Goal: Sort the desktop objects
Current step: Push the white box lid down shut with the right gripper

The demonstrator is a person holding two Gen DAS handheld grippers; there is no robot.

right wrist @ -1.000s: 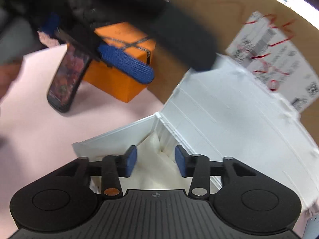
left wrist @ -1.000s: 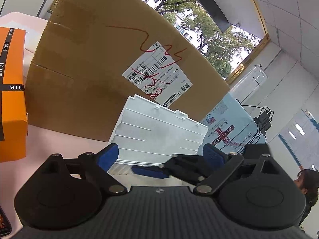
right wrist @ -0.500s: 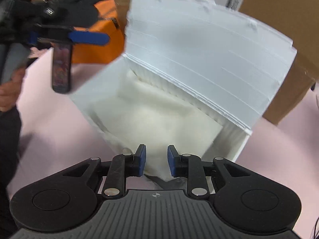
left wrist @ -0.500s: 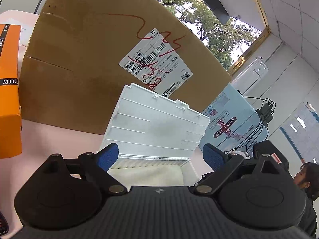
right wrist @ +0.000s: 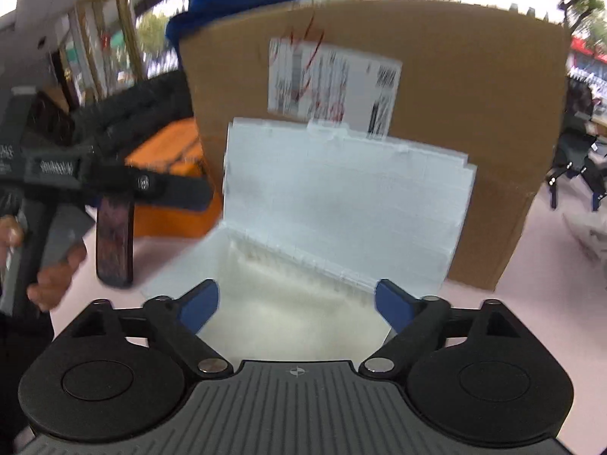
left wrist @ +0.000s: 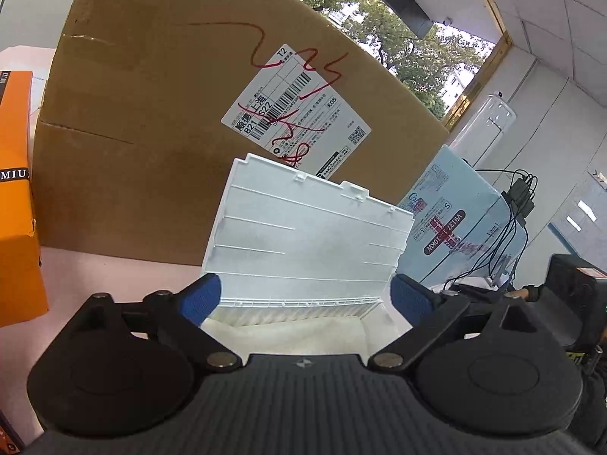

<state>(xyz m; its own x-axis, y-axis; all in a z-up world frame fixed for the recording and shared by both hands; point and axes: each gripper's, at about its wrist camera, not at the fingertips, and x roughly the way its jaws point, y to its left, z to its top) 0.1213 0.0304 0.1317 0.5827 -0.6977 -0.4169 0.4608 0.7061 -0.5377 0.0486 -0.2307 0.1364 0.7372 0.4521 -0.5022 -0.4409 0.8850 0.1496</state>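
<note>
Directly ahead of both cameras, a white plastic box [left wrist: 303, 265] is seen standing on the pink desk [left wrist: 114, 276], its ribbed lid [right wrist: 341, 204] raised and leaned back against a large cardboard carton [left wrist: 151, 113] with a shipping label scribbled over in red. A white padded lining is seen on the box floor. The left hand-held gripper [left wrist: 305, 297] is spread wide with nothing between its blue pads, held just over the near edge of the box. The right hand-held gripper [right wrist: 296, 305] is likewise spread wide and empty above the box interior. An orange box [left wrist: 15, 208] is seen at the left, beside the carton. In the blurred right wrist view, a dark phone [right wrist: 114, 242] is seen upright near the orange box, below the tip of the left tool, which is gripped by a hand [right wrist: 53, 276]; whether the phone is touched cannot be told. A pale blue package [left wrist: 455, 227] sits right of the carton.
</note>
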